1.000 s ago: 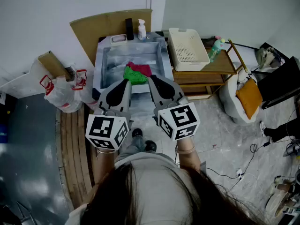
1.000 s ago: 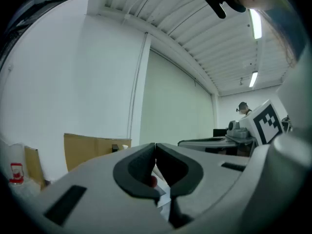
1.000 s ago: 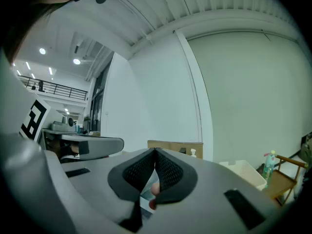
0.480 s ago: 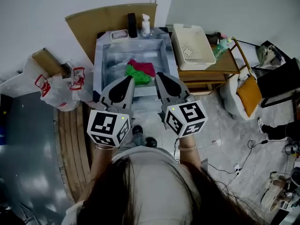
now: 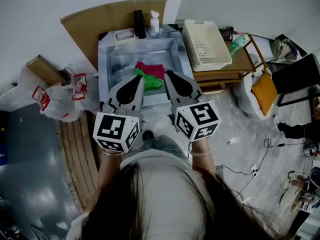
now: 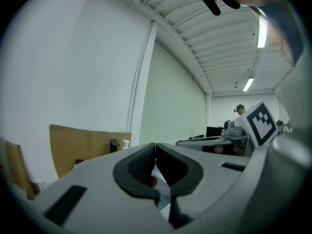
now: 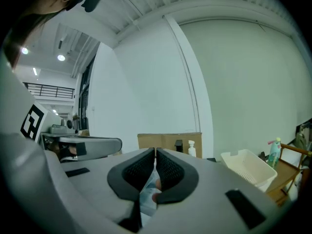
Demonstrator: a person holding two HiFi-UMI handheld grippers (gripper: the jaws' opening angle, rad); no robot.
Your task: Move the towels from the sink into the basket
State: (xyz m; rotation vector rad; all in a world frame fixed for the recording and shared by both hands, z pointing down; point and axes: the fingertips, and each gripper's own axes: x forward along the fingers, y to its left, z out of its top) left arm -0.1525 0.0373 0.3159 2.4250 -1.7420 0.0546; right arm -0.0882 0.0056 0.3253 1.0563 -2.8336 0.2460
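The steel sink (image 5: 106, 59) stands straight ahead of you against the far wall, with a brown cardboard sheet (image 5: 90, 20) leaning behind it. To its right, a wooden table (image 5: 241, 63) carries the white perforated basket (image 5: 206, 46), which has nothing in it.

You hold your left tool (image 5: 139, 79) and right tool (image 5: 168, 75) side by side. From the head view their tips show over the near edge of the sink. Each tool is fully closed, pads meeting, and has hold of nothing; the left gripper view (image 6: 155, 145) and the right gripper view (image 7: 155, 151) both show this.

Both towels lie in the sink, towards its right side. The red towel (image 5: 152, 69) is farther from you and the green towel (image 5: 151, 80) lies against it on the near side, between your two tool tips. A small pump bottle (image 5: 154, 23) stands on the far rim.
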